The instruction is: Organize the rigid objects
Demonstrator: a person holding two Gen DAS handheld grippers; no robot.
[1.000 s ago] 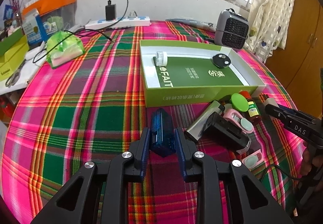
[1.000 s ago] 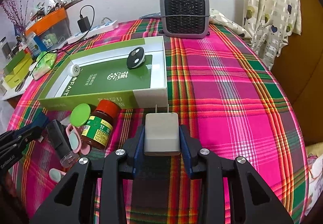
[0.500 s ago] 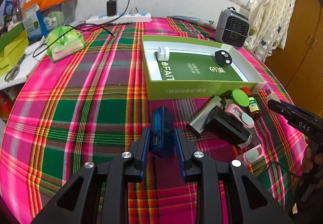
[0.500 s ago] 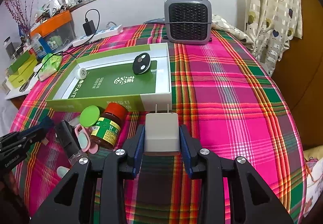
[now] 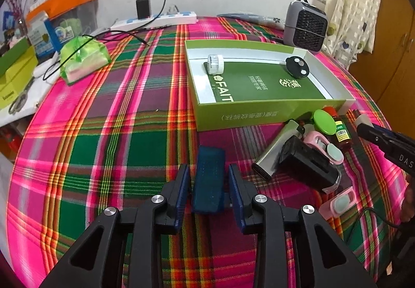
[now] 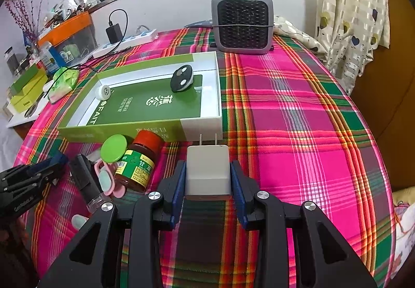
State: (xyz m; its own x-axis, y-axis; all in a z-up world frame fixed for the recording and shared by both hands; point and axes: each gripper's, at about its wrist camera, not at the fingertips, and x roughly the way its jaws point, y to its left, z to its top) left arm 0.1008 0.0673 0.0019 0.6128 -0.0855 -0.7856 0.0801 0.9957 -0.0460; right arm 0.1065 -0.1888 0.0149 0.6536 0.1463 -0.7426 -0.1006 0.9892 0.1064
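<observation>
A blue translucent block (image 5: 208, 179) lies flat on the plaid cloth between the jaws of my left gripper (image 5: 208, 184). The jaws are opening and a gap shows on each side of the block. My right gripper (image 6: 208, 179) is shut on a white charger plug (image 6: 207, 171), prongs pointing toward the green box (image 6: 116, 130). The box holds a white cap (image 5: 215, 64) and a black key fob (image 5: 297, 67). From the left wrist view the right gripper (image 5: 384, 140) shows at the right edge.
Beside the box lie a silver lighter (image 5: 277, 150), a black case (image 5: 308, 166), pink clips (image 5: 324, 142), a green lid (image 5: 324, 118) and a red-capped bottle (image 6: 137, 166). A grey fan heater (image 6: 242, 26) stands behind. A power strip (image 5: 155, 22) and a green bag (image 5: 83, 60) lie far left.
The left jaws have spread apart and the blue block, gripped on edge before, now lies flat on the cloth. The right gripper and its plug have not moved.
</observation>
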